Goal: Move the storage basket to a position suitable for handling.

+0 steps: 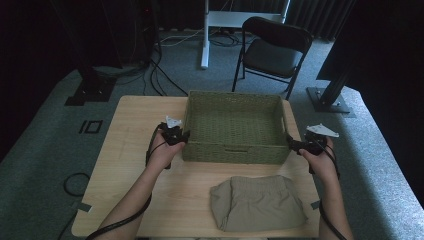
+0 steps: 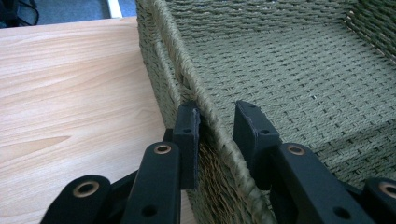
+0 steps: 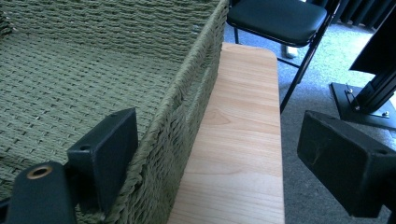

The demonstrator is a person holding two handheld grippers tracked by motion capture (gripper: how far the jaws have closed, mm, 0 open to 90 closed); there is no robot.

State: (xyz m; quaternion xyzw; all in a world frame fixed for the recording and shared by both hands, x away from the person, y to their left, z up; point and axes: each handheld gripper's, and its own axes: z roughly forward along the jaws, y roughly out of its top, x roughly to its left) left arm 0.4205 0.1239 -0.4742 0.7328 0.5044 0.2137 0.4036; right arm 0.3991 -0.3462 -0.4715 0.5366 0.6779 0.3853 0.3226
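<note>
The woven basket [image 1: 234,127] stands at the far middle of the table [image 1: 130,150], behind the folded shorts [image 1: 257,201]. It is judged light, fairly stiff and rough-surfaced — slip is unlikely. Hold is best taken on the thick rim of both side walls. The left gripper [image 2: 217,122] straddles the left rim, jaws narrow but not visibly pressing; the right gripper [image 3: 224,144] is spread wide across the right wall — nothing clamped.

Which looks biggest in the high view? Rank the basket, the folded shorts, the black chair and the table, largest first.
1. table
2. basket
3. folded shorts
4. black chair, though it stands farther from the camera, so its place against the shorts is unsure.
</note>
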